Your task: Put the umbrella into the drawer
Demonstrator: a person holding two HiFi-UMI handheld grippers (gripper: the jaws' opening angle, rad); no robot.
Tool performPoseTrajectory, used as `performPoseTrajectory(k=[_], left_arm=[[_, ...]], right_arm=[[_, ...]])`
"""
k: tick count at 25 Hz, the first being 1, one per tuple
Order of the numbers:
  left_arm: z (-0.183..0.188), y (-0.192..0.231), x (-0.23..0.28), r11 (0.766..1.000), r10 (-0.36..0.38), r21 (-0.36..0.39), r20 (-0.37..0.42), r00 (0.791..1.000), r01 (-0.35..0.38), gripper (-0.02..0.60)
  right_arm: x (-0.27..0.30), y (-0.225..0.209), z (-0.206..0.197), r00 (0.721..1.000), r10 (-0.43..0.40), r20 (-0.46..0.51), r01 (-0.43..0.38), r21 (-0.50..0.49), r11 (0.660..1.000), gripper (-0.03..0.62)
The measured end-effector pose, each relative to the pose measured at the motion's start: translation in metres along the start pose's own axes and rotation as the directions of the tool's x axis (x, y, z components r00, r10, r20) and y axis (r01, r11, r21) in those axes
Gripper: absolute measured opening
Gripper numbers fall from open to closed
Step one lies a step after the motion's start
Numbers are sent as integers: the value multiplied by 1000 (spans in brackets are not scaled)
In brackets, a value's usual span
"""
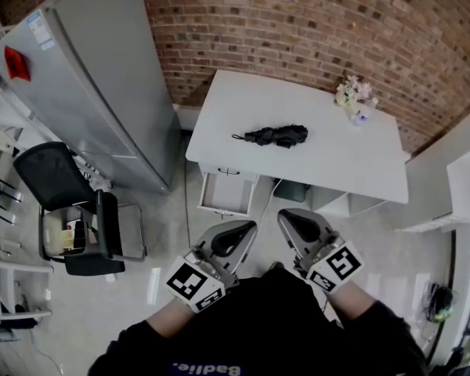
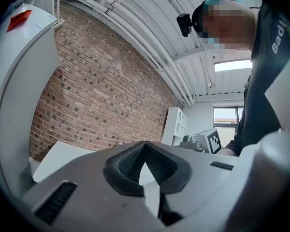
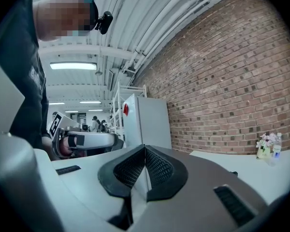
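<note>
One folded black umbrella lies mid-top on the white table. One drawer stands open under the table's front edge, its back part hidden by the tabletop. Two grippers, apart from the table: left gripper and right gripper, jaws together, nothing between. One flower vase at the corner, too small for detail.

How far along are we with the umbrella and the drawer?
Done: the drawer under the table stands open. In hand: nothing; left gripper and right gripper have jaws shut, empty, short of the table. To do: the umbrella lies on the tabletop, not yet picked up.
</note>
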State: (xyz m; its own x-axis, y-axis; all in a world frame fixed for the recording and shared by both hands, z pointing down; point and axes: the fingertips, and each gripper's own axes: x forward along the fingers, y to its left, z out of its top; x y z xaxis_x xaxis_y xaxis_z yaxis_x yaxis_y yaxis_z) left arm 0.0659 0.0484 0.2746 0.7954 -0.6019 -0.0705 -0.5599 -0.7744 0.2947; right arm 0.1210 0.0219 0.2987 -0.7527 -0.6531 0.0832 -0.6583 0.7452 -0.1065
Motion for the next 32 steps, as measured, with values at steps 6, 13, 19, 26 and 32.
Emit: performPoseTrajectory(k=[6, 13, 19, 26, 32], left_arm=[[0, 14, 15, 1000, 18, -14, 3, 1000, -18, -3], [3, 48, 61, 994, 105, -9, -11, 994, -105, -3], [8, 89, 110, 973, 227, -43, 8, 974, -226, -3], [-2, 133, 147, 934, 353, -48, -23, 935, -354, -3], [7, 147, 164, 905, 423, -61, 4, 906, -422, -3]], right_arm=[[11, -25, -11, 999, 10, -38, -10, 10, 1000, 28], [36, -101, -28, 992, 25, -122, -37, -92, 995, 29], [68, -196, -51, 972, 54, -230, -91, -153, 984, 31], [117, -278, -95, 940, 108, -323, -181, -205, 962, 113], [151, -314, -143, 891, 138, -432, -262, -242, 934, 146]])
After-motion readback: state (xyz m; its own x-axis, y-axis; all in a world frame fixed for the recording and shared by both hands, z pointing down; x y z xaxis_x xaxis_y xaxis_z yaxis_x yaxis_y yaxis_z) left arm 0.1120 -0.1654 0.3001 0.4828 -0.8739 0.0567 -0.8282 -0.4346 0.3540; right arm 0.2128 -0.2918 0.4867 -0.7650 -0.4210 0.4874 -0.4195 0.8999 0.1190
